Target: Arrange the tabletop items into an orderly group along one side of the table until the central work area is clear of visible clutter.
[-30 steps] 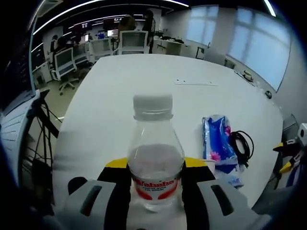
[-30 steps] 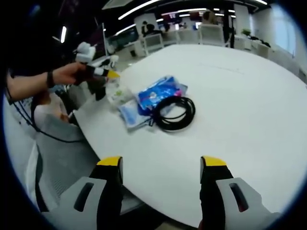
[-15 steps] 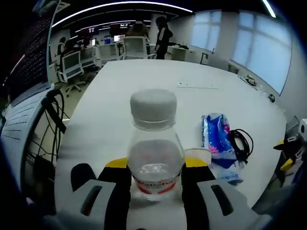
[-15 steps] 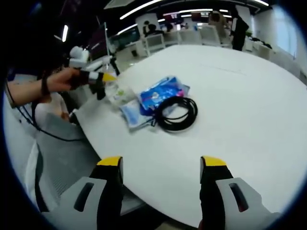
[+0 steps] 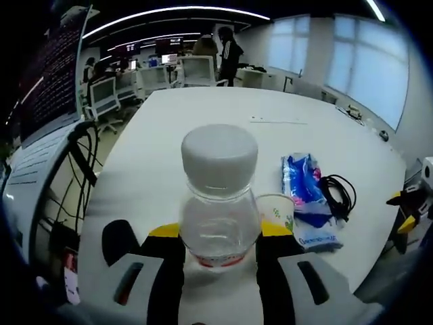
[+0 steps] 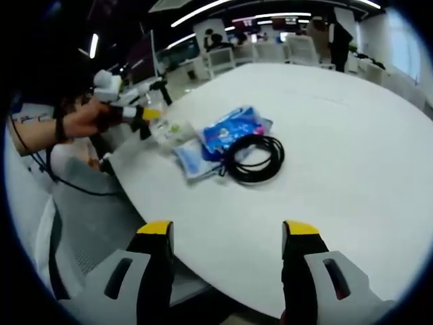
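Left claw [image 5: 220,237] is clenched on the clear plastic white-capped water bottle [image 5: 219,196], held beside the white paper cup [image 5: 276,212] for grouping at the white bench [image 6: 352,122] edge, while right claw [image 6: 226,233] is spread, empty.

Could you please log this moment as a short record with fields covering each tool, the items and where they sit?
left tool: shut on the water bottle, near the table edge
right tool: open, holding nothing, over the white table
paper cup: upright beside the bottle
blue packet: lying flat, next to the cup
black cable: coiled, against the packet
grouping: items clustered near one table edge
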